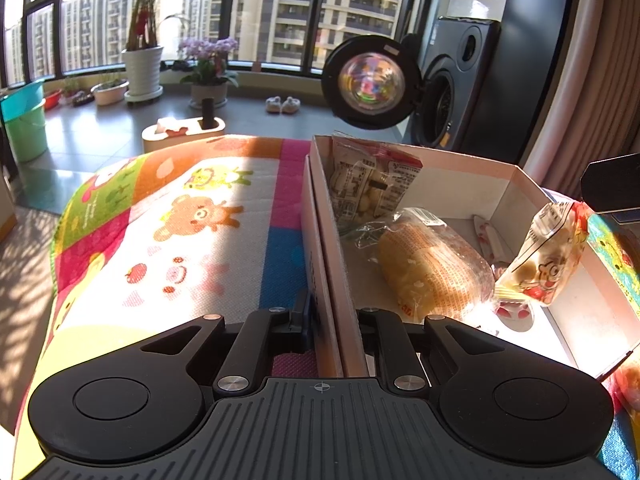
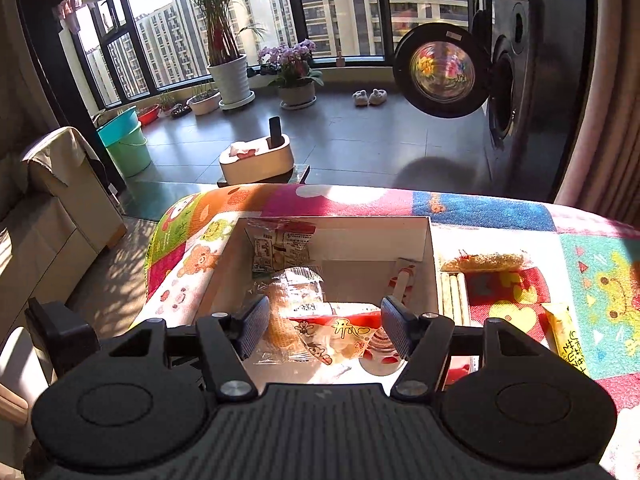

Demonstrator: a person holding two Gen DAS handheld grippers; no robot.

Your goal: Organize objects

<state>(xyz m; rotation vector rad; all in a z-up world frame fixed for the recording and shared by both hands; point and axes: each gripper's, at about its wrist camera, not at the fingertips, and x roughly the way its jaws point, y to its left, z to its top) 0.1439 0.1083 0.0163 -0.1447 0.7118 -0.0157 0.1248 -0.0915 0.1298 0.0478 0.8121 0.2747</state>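
An open cardboard box [image 1: 476,178] stands on a colourful cartoon mat [image 1: 192,220]. My left gripper [image 1: 332,320] is shut on the box's left wall. Inside lie a wrapped bread loaf [image 1: 432,272], a printed snack bag [image 1: 368,180] propped in the far corner, and a small red-and-white sweet [image 1: 490,240]. A cartoon snack packet [image 1: 544,256] hangs tilted by the right wall. In the right wrist view that packet [image 2: 336,336] sits between the spread fingers of my right gripper [image 2: 324,328], which is open, with neither pad touching it.
Right of the box [image 2: 432,248] the mat holds a seeded bar [image 2: 484,262], pale sticks [image 2: 454,296] and a yellow packet [image 2: 566,336]. Beyond the mat's far edge are a tissue holder [image 2: 256,160], a washer with its door [image 2: 442,70] open, potted plants and buckets [image 2: 124,140].
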